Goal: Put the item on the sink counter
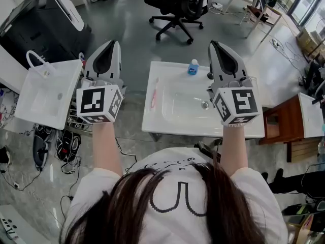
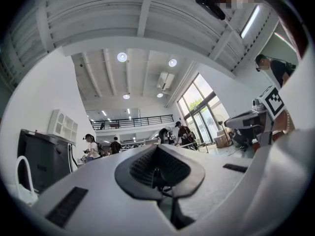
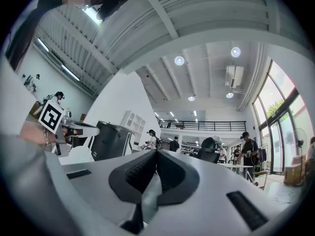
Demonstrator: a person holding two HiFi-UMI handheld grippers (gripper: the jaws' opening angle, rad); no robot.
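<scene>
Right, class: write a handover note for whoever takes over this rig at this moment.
Left gripper: shut, empty, held up.
Right gripper: shut, empty, held up.
Sink counter: a blue bottle stands at its back edge; a pink stick-like item lies on its left side.
Done: both things rest on the counter.
To do: no further item in view to place.

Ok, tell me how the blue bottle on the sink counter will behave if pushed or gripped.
The blue bottle stands upright and looks small, so probably light, and may tip if pushed high. It looks like smooth plastic, possibly slippery. It stands near the back edge of the sink counter; a shove might send it off.
</scene>
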